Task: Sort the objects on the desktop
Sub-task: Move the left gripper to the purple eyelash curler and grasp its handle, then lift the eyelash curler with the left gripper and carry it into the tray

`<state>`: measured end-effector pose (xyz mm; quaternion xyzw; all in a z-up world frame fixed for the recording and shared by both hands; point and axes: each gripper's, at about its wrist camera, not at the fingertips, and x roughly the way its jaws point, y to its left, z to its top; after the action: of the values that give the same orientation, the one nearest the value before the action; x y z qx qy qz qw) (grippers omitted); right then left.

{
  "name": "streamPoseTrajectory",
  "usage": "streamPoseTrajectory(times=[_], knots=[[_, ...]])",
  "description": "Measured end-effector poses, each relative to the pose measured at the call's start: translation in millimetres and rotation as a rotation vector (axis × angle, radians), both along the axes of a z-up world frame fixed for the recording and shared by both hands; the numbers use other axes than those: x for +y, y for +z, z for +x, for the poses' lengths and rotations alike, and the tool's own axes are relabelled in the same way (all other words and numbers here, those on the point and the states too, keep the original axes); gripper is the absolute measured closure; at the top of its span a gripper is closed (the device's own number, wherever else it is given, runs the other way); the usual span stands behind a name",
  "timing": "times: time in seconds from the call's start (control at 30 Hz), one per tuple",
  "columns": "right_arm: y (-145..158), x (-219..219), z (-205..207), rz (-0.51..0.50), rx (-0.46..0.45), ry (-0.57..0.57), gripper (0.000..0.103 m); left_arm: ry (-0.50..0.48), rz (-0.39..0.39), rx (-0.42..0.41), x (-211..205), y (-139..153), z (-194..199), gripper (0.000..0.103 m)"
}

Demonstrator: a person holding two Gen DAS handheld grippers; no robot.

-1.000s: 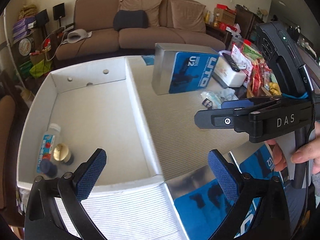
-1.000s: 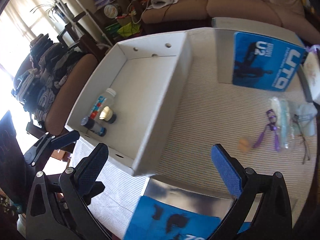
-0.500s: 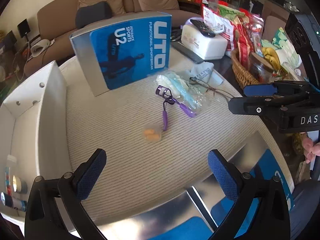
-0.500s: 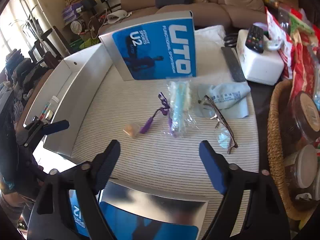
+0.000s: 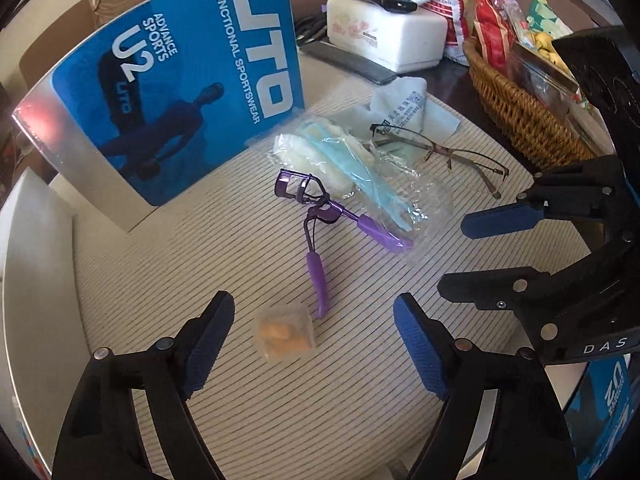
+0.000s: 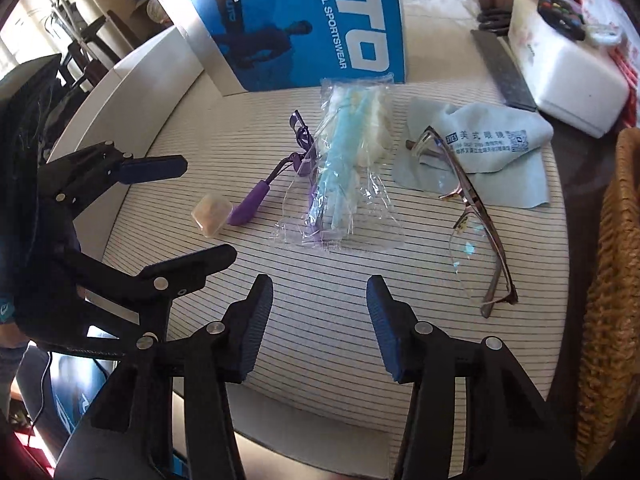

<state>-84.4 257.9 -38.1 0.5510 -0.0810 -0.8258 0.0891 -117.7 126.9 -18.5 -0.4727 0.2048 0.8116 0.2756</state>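
On the striped mat lie a small clear case with orange earplugs (image 5: 285,332) (image 6: 211,213), a purple eyelash curler (image 5: 316,232) (image 6: 260,194), a clear packet with a light blue item (image 5: 352,168) (image 6: 344,168), glasses (image 5: 448,152) (image 6: 472,220) and a pale blue cloth (image 5: 404,110) (image 6: 496,148). My left gripper (image 5: 312,340) is open and empty, its fingers either side of the earplug case, just above it. My right gripper (image 6: 320,320) is open and empty, short of the packet; it also shows in the left wrist view (image 5: 472,256).
A blue UTO box (image 5: 180,92) (image 6: 304,28) stands at the mat's far edge. A white tray wall (image 6: 120,92) lies to the left. A white tissue box with a remote (image 5: 384,36) (image 6: 568,76) and a wicker basket (image 5: 520,112) (image 6: 612,280) stand to the right.
Both grippers swung right from the white tray and moved down close to the items. The left gripper now straddles the earplug case. Both stayed open.
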Motion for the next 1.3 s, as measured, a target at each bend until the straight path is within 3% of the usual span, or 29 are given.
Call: streamPoseTrajectory(times=[0.43,0.47,0.5,0.53,0.57,0.6,0.73,0.8,0.93,1.1,1.3], knots=[[-10.7,-5.0,-30.7,0.028,0.007,0.042,0.057,-0.041,-0.008,-0.077,6.5,-19.5,-21.2,0.023],[-12.6,-6.1,-31.8,0.023,0.0,0.046,0.058,-0.049,-0.017,-0.081,8.5,-21.6,-21.2,0.027],[-14.9,-7.4,-33.0,0.012,-0.01,0.052,0.064,-0.057,-0.02,-0.094,10.9,-24.2,-22.0,0.044],[-18.0,-8.6,-35.0,0.0,-0.028,0.058,0.076,-0.058,-0.025,-0.103,12.3,-25.9,-22.6,0.053],[-20.3,-9.8,-36.8,-0.005,-0.042,0.059,0.078,-0.06,-0.012,-0.109,13.1,-24.9,-22.8,0.062],[-19.0,-10.5,-37.5,-0.007,-0.034,0.054,0.082,-0.06,-0.012,-0.11,14.6,-25.0,-22.8,0.068],[-18.8,-12.3,-40.8,-0.013,-0.046,0.049,0.092,-0.052,-0.001,-0.122,16.5,-25.0,-24.6,0.073],[-18.3,-12.6,-39.5,0.003,-0.051,0.045,0.094,-0.031,0.011,-0.134,13.3,-24.5,-29.1,0.089],[-14.5,-9.0,-31.1,-0.044,-0.053,0.033,0.095,-0.013,0.063,-0.181,5.4,-20.3,-33.6,0.095],[2.5,-9.8,-17.6,-0.084,-0.036,0.016,0.096,-0.027,0.032,-0.149,1.8,-6.8,-22.8,0.095],[31.9,-13.8,7.1,-0.074,-0.002,0.009,0.096,-0.025,0.049,-0.117,-2.3,23.4,-9.9,0.095]])
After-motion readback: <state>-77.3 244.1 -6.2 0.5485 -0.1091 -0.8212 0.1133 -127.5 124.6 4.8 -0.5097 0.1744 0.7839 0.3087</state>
